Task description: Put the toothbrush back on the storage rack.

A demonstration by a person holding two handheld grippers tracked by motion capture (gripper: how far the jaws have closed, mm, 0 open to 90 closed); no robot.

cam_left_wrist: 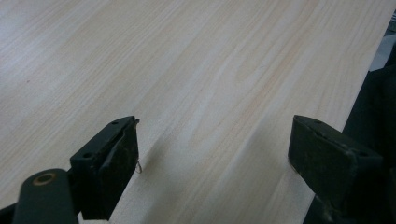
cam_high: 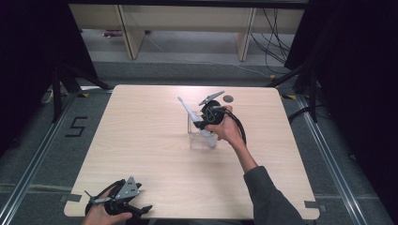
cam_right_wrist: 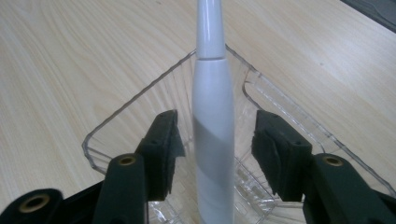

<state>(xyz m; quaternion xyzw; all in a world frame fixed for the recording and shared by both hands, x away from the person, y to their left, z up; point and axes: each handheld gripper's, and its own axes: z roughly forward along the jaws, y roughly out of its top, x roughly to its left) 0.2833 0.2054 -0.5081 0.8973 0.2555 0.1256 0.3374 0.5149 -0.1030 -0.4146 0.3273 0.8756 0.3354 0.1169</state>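
White smooth toothbrush (cam_right_wrist: 213, 135), clear ribbed container (cam_right_wrist: 116, 121)

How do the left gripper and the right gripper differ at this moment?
The left gripper hovers at the near table edge with nothing between its jaws; the right gripper has a white toothbrush between its jaws, pads apart from it, over a clear container. Both are open.

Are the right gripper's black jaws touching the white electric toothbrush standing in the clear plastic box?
Apart. The right gripper view shows the right gripper with a gap between each pad and the toothbrush.
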